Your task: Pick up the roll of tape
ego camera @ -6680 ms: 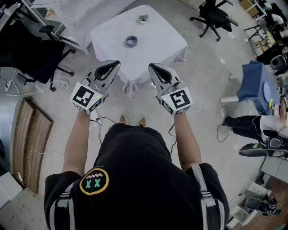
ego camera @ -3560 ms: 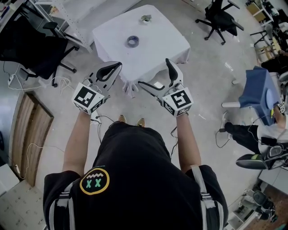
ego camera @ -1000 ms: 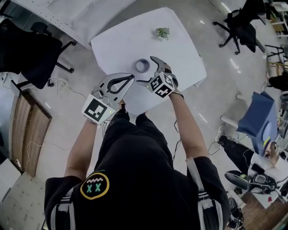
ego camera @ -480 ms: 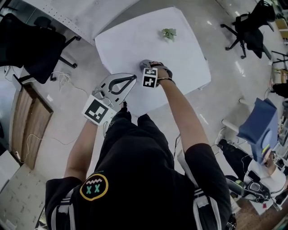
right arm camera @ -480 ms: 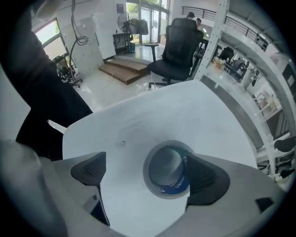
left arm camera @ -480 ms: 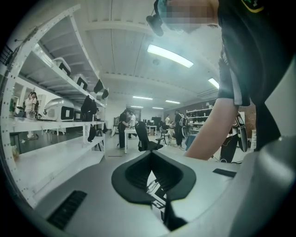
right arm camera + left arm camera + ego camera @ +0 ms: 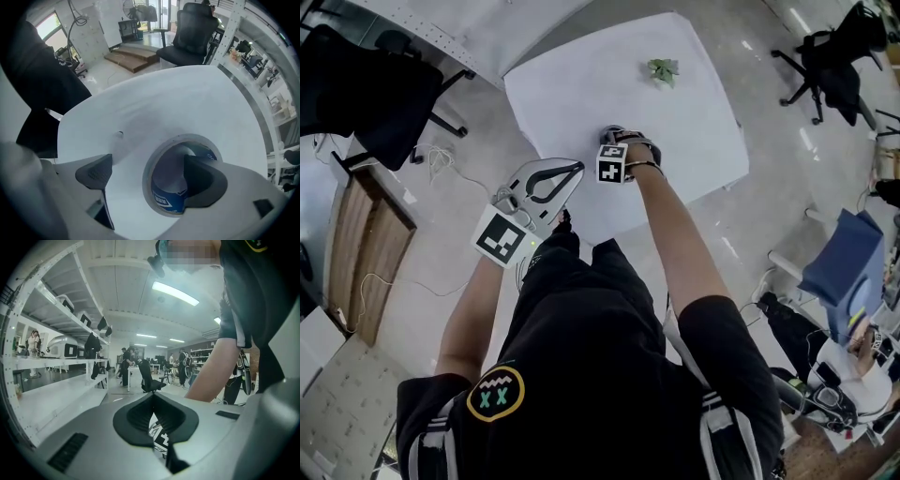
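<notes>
**Desk:** What does the head view give you?

**Me:** I see a square, white-draped table (image 7: 694, 122). My right gripper (image 7: 614, 141) points straight down over its middle and covers the roll. My left gripper (image 7: 577, 168) hangs just beside the near left edge. A small crumpled green thing (image 7: 662, 70) sits toward the far side.

**Desk:** And the left gripper view?

**Me:** Its smooth grey jaws meet at the tips. The black ribbed lining leaves a teardrop gap with nothing in it.

**Desk:** Right gripper view?

**Me:** The roll of tape (image 7: 166, 202) lies flat on the smooth cloth (image 7: 178, 103), a pale ring with a blue printed core. My jaws have just been closing but stand wide. One is down inside the hole. The other is outside to the left, clear of the ring's wall.
</notes>
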A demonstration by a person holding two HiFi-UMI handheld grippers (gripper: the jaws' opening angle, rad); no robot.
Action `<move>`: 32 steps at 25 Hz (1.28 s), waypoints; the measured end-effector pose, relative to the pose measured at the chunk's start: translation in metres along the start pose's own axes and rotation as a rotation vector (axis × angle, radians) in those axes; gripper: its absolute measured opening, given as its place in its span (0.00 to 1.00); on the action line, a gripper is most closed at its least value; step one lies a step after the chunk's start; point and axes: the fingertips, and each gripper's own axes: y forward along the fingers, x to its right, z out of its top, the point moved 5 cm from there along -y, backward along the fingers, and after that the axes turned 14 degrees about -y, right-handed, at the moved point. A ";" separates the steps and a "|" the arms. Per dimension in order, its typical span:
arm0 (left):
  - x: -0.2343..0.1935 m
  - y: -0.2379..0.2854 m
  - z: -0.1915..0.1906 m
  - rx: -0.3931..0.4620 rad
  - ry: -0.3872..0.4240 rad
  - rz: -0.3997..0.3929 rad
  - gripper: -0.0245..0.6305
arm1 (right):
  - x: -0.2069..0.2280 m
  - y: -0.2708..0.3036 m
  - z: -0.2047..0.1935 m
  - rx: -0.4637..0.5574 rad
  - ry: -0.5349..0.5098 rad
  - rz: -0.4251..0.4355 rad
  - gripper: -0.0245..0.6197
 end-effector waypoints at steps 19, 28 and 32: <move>-0.007 0.011 0.003 0.008 -0.011 -0.004 0.06 | 0.000 -0.004 -0.001 0.006 -0.108 0.031 0.42; -0.007 0.010 0.004 0.012 -0.012 0.003 0.06 | -0.005 -0.007 -0.001 0.016 -0.113 0.028 0.19; -0.006 0.009 0.006 0.022 -0.016 0.001 0.06 | -0.001 -0.018 -0.003 0.066 -0.032 -0.014 0.15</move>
